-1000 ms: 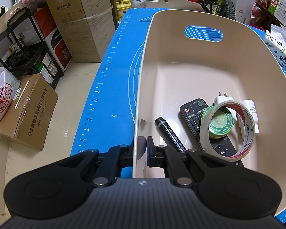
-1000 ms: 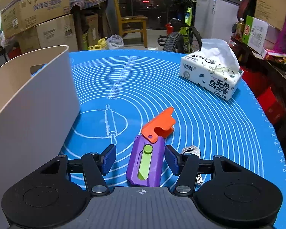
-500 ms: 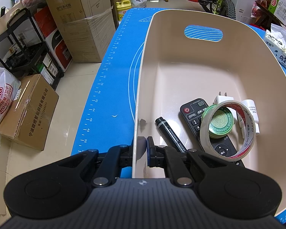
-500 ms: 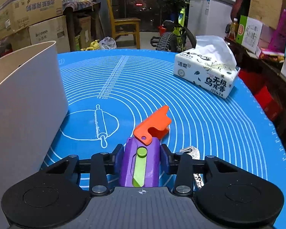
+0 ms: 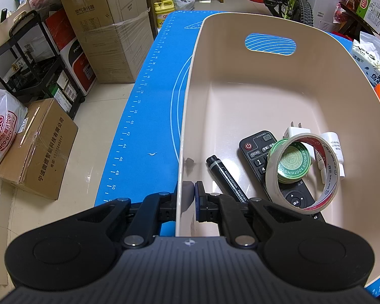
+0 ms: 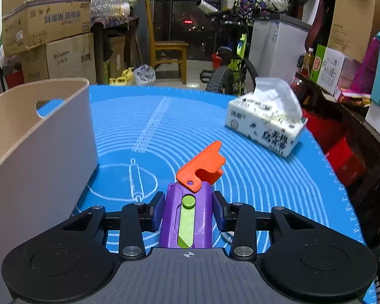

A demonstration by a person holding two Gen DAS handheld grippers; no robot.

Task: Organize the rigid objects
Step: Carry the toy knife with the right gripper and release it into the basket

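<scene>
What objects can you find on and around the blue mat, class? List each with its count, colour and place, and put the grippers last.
bin: 1, beige, on the mat's left side
remote: 1, black, in the bin
marker: 1, black, in the bin, left of the remote
tape roll: 1, cream, leaning over the tin
tin: 1, green, on the remote
plug: 1, white, in the bin
small bottle: 1, white, in the bin
toy knife: 1, purple, green slider, orange blade
tissue pack: 1, white, far right of the mat
mat: 1, blue
left gripper: shut on the bin's wall
right gripper: shut on the toy knife
</scene>
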